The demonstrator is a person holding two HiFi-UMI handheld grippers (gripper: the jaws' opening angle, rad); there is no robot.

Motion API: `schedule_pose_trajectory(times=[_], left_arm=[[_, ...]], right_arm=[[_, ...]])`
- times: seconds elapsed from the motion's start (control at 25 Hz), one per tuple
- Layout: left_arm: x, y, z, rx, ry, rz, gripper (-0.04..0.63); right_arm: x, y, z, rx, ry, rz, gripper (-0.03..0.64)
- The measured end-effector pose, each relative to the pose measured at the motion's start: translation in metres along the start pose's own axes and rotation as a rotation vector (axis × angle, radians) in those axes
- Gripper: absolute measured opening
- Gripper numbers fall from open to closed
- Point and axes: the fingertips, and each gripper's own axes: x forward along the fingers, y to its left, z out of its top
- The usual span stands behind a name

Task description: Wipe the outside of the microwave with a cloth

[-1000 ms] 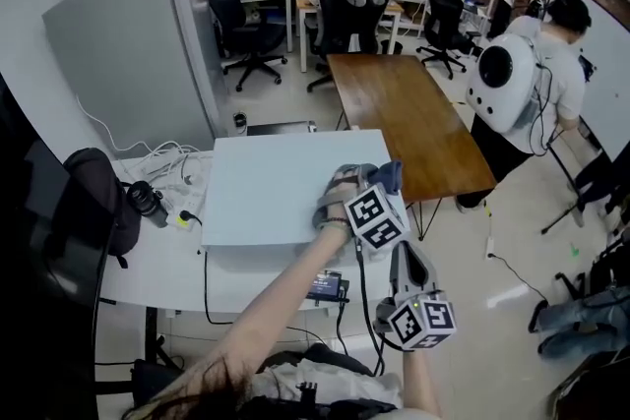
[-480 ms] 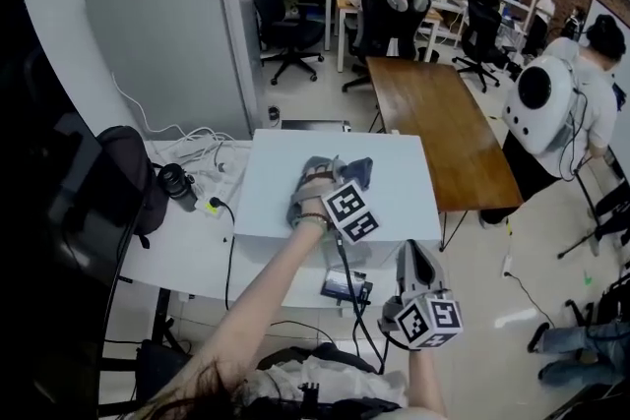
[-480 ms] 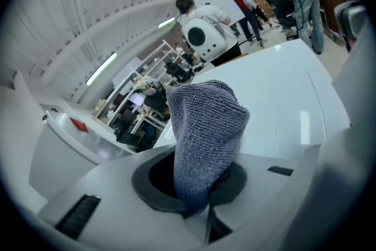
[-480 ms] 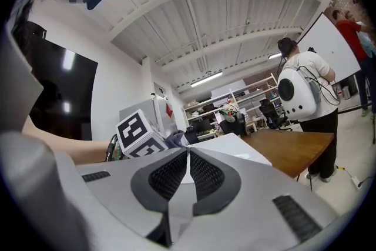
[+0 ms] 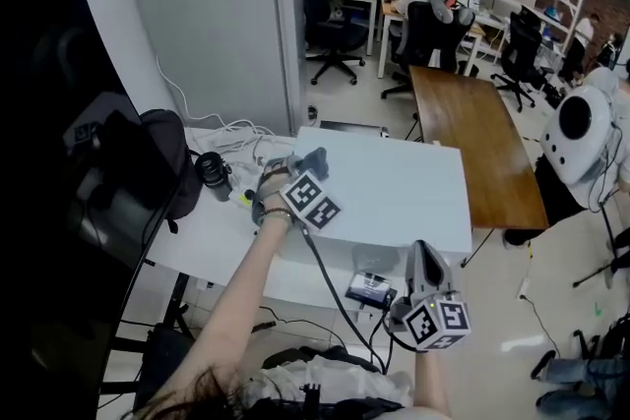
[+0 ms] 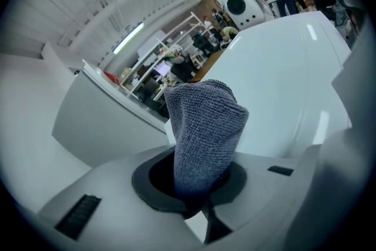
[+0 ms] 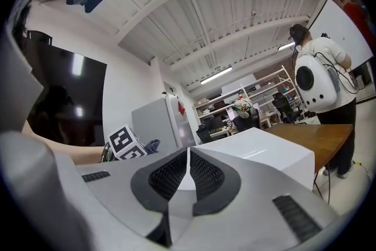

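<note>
A white box-shaped microwave (image 5: pixel 394 197) is seen on a white table (image 5: pixel 212 236), with its flat top turned towards the head view. The left gripper (image 5: pixel 303 170) is held at the left edge of that top, and its jaws are clamped on a bunched grey-blue textured cloth (image 5: pixel 314 159). In the left gripper view the cloth (image 6: pixel 202 132) is pinched low down between the dark pads. The rest of it stands up out of the jaws as a folded lump in front of the microwave's glossy top. Whether the cloth is pressed onto the surface cannot be told from either view.

The right gripper (image 5: pixel 419 256) is held lower and nearer the person, off the front right corner of the microwave and apart from it. In the right gripper view its jaws are brought together, with only a thin slit left between the ribbed pads, and nothing is gripped. Beyond them the microwave (image 7: pixel 264 156) is seen, with the left gripper's marker cube (image 7: pixel 126 143) to its left.

On the table, left of the microwave, a black bag (image 5: pixel 162 162), a black cylindrical object (image 5: pixel 214 175) and white cables (image 5: pixel 236 135) are laid. A small device with a lit screen (image 5: pixel 368 288) is seen just below the microwave's front edge. A tall grey cabinet (image 5: pixel 221 34) is seen behind the table and a long brown wooden table (image 5: pixel 472 138) to the right. A person with a rounded white backpack (image 5: pixel 581 128) is seen at the right edge.
</note>
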Motion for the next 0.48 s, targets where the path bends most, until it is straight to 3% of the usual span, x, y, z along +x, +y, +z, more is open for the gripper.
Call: schedule_pose_trajectory(times=[0.12,0.24,0.36,0.48], left_arm=[[-0.001,0.007,0.000,-0.022,-0.029,0.019,0.051],[-0.011,0.011,0.033,-0.020,-0.119,0.059,0.051],[-0.021,0.003,0.097,0.067,-0.227,0.078,0.051],[-0.026,-0.031,0.176,0.161,-0.342,0.039,0.051]], right_arm=[[0.001,0.003,0.001,-0.004,-0.006,0.002,0.031],[-0.003,-0.005,0.003,-0.006,-0.014,-0.020,0.031],[-0.008,-0.019,0.004,0.001,-0.023,-0.064,0.031],[-0.018,-0.037,0.005,0.004,-0.031,-0.120,0.031]])
